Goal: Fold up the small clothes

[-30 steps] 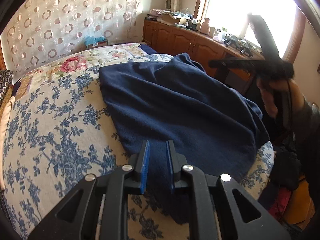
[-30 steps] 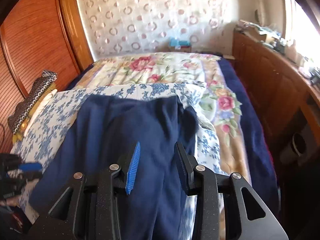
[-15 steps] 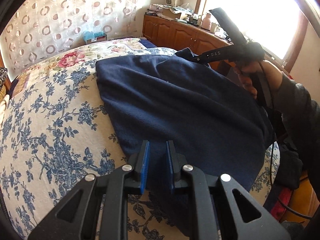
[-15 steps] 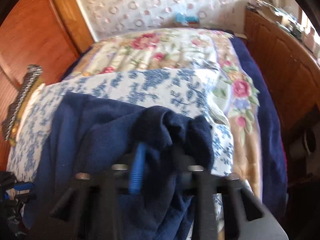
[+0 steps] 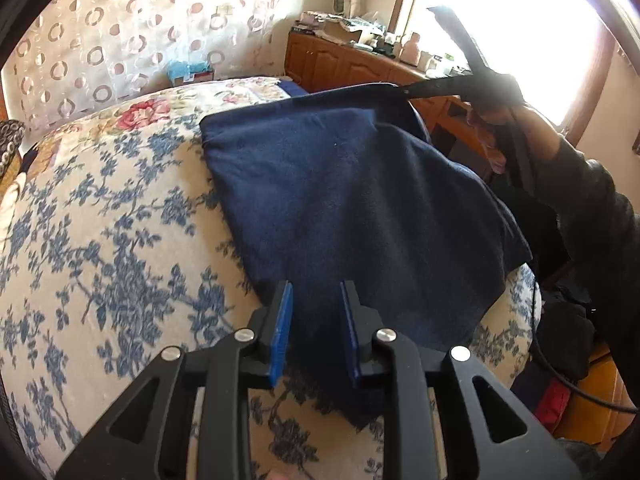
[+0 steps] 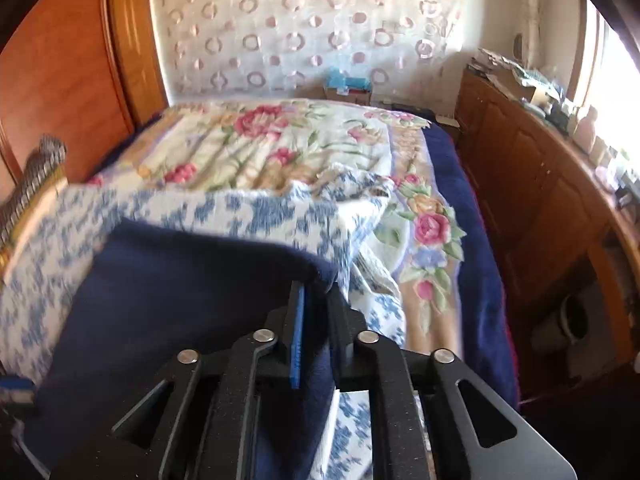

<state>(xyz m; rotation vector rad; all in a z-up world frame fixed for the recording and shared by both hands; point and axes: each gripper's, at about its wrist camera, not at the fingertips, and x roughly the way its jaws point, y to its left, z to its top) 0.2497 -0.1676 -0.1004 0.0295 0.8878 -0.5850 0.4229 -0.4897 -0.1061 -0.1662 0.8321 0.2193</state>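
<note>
Left wrist view shows the navy cloth (image 5: 360, 208) spread on the bed (image 5: 104, 264), over the blue-flowered quilt, its long axis running from my left claw (image 5: 314, 328) at the near end toward the far right corner. It looks like soft, light fleece to me: it will sag and drape wherever it is unsupported, so I judge corners and edges the best holds. My left claw has just been opening; its pads straddle the near edge with a gap each side, not pressing. My right claw (image 6: 316, 328) has been closing and reopened slightly; it pinches the far corner, which looks lifted clear of the quilt. That edge hangs taut between claw and bed.
</note>
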